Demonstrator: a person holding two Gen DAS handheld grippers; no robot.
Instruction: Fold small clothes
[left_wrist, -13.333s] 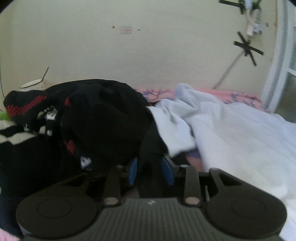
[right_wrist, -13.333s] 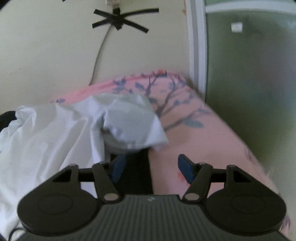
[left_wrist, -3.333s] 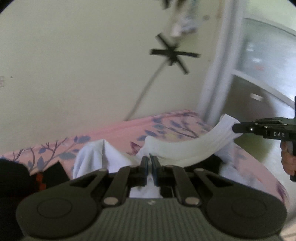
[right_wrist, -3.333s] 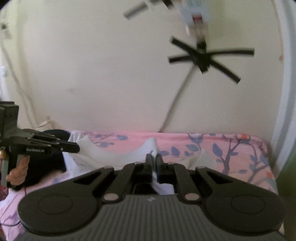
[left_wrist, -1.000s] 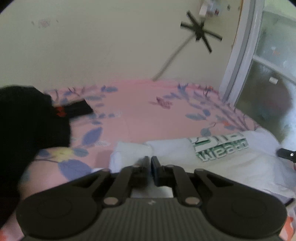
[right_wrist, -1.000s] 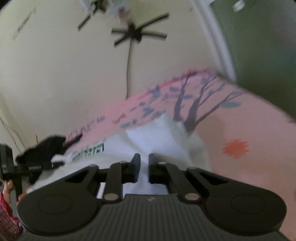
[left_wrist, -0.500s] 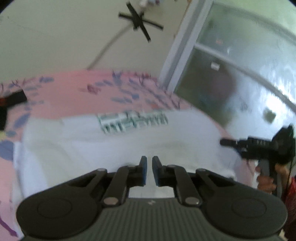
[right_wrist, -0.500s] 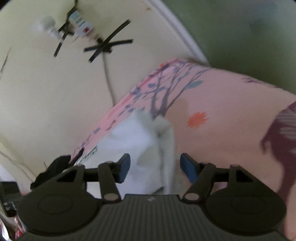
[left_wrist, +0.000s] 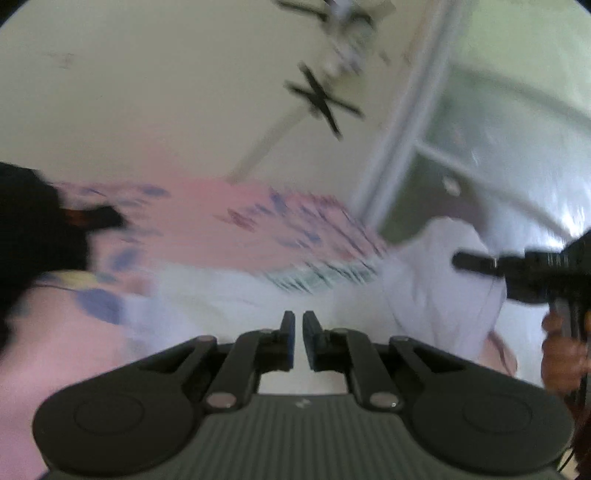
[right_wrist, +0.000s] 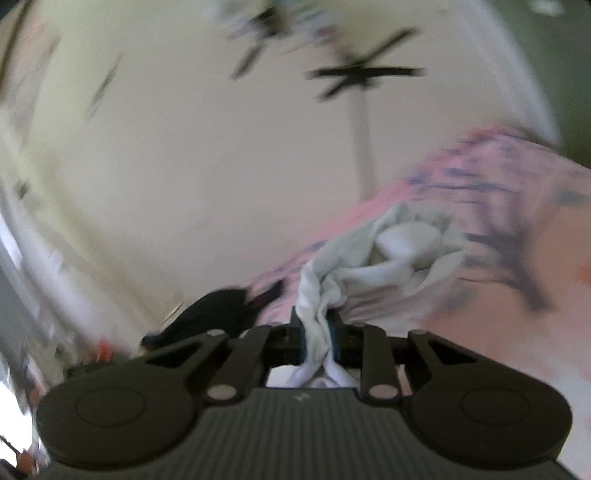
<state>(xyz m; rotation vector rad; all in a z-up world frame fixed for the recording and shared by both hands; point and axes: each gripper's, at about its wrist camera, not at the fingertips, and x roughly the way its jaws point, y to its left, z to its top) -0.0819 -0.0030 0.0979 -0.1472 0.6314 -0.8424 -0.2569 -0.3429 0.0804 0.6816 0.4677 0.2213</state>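
A white shirt (left_wrist: 229, 295) with a green print (left_wrist: 321, 277) lies spread on the pink flowered bedsheet (left_wrist: 207, 206). My left gripper (left_wrist: 298, 332) hovers over its near part, shut, with nothing seen between the pads. At the right of the left wrist view, my right gripper (left_wrist: 461, 261) lifts a fold of the shirt off the bed. In the right wrist view, the right gripper (right_wrist: 317, 332) has its jaws closing. A bunched edge of the shirt (right_wrist: 399, 251) is pinched between the blue pads. Both views are blurred.
A heap of black clothes (left_wrist: 33, 221) lies at the left end of the bed and shows as a dark heap (right_wrist: 214, 306) in the right wrist view. A cream wall with a taped cable (left_wrist: 321, 99) stands behind. A glazed door (left_wrist: 480, 166) borders the bed's right end. A hand (left_wrist: 561, 354) holds the right gripper.
The right jaws stood open around the shirt's edge half a second ago; now they pinch it and have risen with it. The left gripper has swung left, staying shut.
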